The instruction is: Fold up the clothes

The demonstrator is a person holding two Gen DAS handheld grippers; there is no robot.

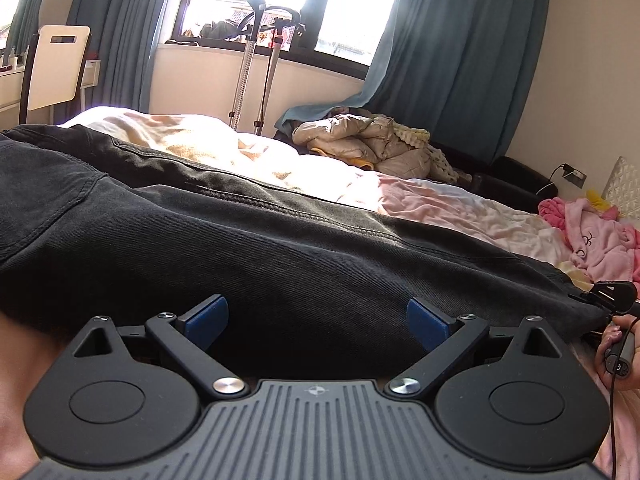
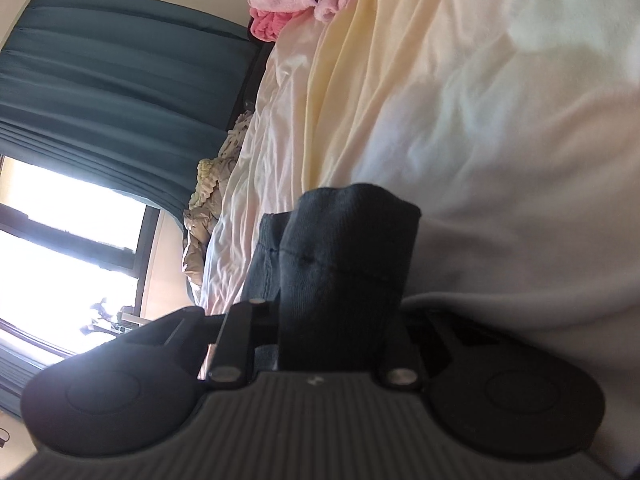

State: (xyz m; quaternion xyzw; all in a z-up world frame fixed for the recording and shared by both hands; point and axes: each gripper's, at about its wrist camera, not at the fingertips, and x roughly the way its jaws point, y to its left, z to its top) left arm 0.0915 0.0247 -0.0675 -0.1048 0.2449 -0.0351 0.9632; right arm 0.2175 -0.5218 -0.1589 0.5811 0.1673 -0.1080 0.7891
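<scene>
A: Which step was in hand?

B: The start of a fold, by my reading. The dark jeans [image 1: 240, 240] lay stretched across the bed [image 1: 420, 196], running from the near left toward the right, over the pale sheet.

A: Start from the left, then.

B: The left gripper [image 1: 318, 322] hung low over the near edge of the denim, tipped a little downward, its blue pads [image 1: 208, 316] spread wide with nothing pinched between them; the cloth lay just beyond and under them. It had not taken hold.

A: And on the right?

B: The right gripper [image 2: 340, 320] was rolled well onto its side, so the window stood sideways in its view. Its jaws were drawn in on a bunched fold of dark fabric [image 2: 348, 248], seemingly a hemmed end of the jeans, which stood up between them. At the far right of the left view, part of the person's hand [image 1: 622, 344] showed on the handle.

A: What did the next move call for?

B: In my judgement, the left jaws had to close on their edge, then both ends be lifted together and carried over evenly, keeping the heavy denim from sagging or slipping.

A: Anything else nearby?

B: A pink garment [image 1: 596, 236] lay at the far right, well apart.
</scene>
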